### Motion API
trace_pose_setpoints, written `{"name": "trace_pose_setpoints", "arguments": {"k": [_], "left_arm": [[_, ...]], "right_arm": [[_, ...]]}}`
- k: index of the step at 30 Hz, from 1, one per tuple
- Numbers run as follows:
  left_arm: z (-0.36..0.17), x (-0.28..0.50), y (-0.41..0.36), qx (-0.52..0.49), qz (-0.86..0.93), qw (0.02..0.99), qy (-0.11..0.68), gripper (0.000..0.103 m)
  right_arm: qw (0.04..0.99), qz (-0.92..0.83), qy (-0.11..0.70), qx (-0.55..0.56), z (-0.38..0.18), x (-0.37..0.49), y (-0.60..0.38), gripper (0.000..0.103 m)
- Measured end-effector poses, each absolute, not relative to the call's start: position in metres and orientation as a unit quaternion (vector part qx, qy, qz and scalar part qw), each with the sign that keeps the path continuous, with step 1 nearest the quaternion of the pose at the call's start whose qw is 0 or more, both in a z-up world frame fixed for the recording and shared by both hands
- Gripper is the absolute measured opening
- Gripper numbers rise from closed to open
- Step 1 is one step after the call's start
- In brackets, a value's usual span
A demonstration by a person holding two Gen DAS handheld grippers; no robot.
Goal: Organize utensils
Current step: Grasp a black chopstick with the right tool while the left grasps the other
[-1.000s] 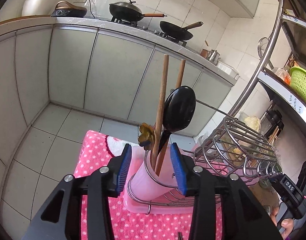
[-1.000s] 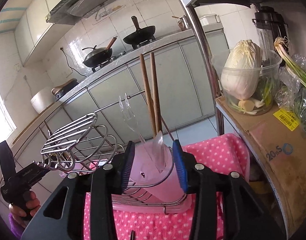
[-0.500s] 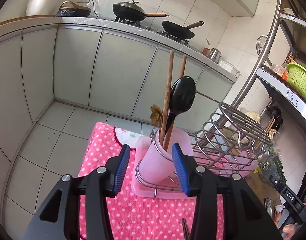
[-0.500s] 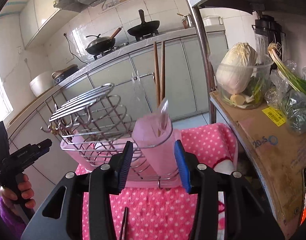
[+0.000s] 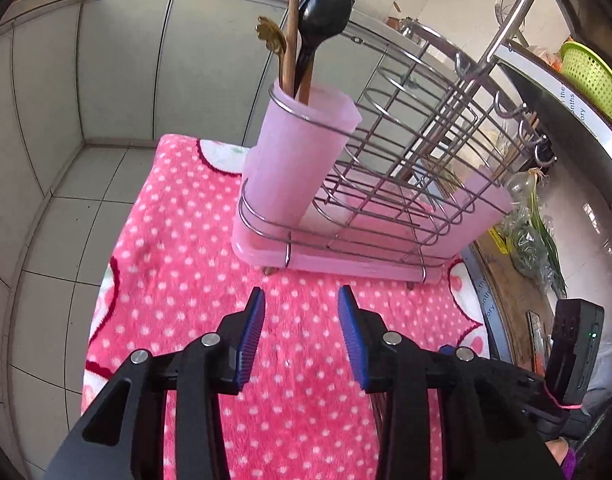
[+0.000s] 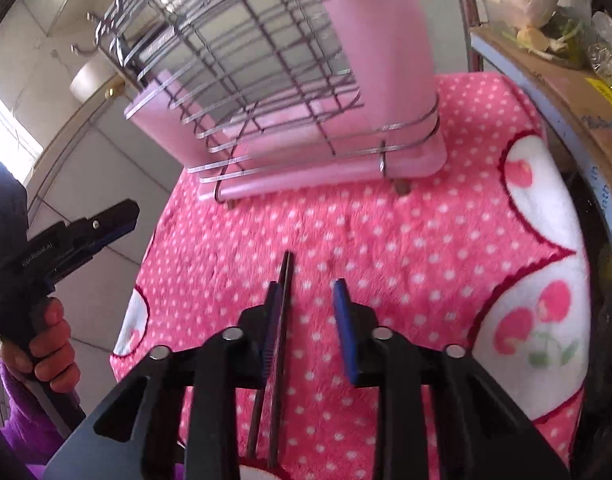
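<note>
Pink plastic cup (image 5: 302,152) in our wire rack (image 5: 405,160) already holds wooden chopsticks (image 5: 293,28), a black spoon (image 5: 325,8) and a gold-handled piece, so part of the sorting looks done. A dark pair of chopsticks (image 6: 280,340) lies on the polka-dot towel (image 6: 405,248), unsorted. Our right gripper (image 6: 306,328) has just been closing, its jaws apart, the pair beside its left pad, not pinched. Our left gripper (image 5: 300,336) has been narrowing, spread and empty, above bare towel.
</note>
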State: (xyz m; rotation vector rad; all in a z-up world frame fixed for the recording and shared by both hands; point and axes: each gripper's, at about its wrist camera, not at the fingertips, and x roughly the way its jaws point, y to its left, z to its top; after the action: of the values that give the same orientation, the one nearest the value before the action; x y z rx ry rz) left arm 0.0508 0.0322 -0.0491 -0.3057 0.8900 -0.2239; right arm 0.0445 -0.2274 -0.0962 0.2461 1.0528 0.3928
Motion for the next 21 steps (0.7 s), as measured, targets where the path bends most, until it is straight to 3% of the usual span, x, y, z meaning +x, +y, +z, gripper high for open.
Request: {"name": "trace_pose_setpoints", "arguments": {"k": [3,20,21], "left_arm": [[-0.055,0.047,0.028,-0.139,-0.117,0.879,0.44,0.036],[-0.075,0.045,0.032,-0.152,-0.132,0.868,0.453,0.036],[-0.076,0.046,0.03,-0.15,-0.133,0.867,0.456,0.036]], "right_arm": [[0.83,0.192,0.515,0.099,-0.105,0.041,-0.21,0.014],[0.822,0.142,0.551,0.01,-0.138,0.055,-0.164,0.014],[0.823,0.138,0.55,0.015,-0.139,0.055,-0.165,0.009]]}}
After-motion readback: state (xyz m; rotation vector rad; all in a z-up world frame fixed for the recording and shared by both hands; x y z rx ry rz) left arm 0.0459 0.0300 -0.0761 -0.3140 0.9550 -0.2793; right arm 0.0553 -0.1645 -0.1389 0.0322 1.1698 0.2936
